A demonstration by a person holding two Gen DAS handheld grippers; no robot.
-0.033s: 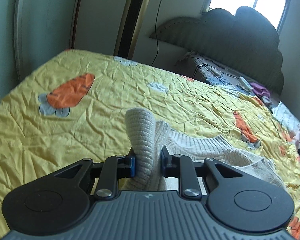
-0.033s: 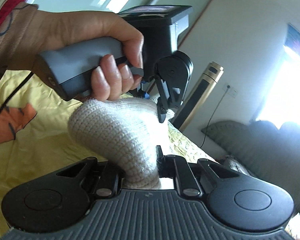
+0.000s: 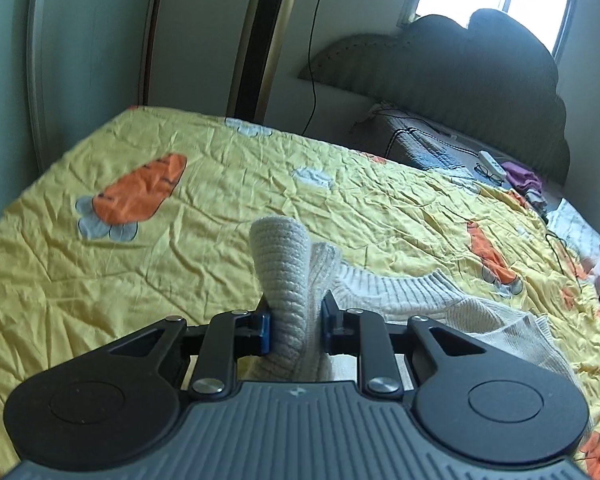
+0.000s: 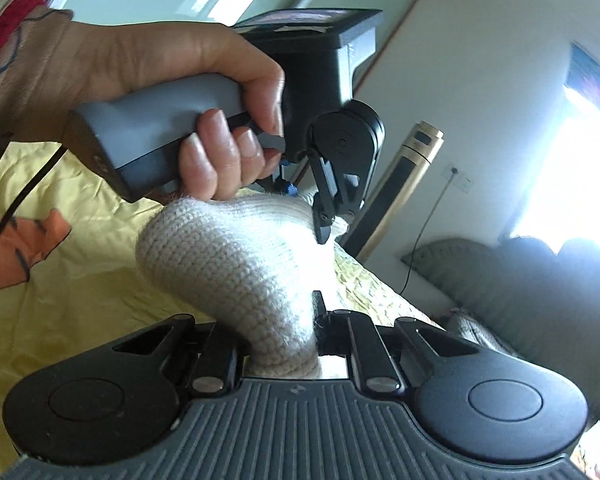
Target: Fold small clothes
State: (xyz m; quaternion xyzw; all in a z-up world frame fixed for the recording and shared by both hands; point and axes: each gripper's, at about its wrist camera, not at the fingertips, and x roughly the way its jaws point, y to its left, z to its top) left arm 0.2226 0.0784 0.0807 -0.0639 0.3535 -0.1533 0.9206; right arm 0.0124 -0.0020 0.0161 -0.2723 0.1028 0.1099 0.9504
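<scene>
Left wrist, left tool clamping cream sweater (yellow bedspread)

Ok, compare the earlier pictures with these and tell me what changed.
Nothing visibly changed. The left gripper and the right gripper both remain shut on the cream knit sweater, a bunched fold between each pair of fingers, the rest trailing on the yellow bedspread. The hand grips the left gripper's handle as before.

One sweater, two grippers — one hand, one bedspread, one fan.
</scene>
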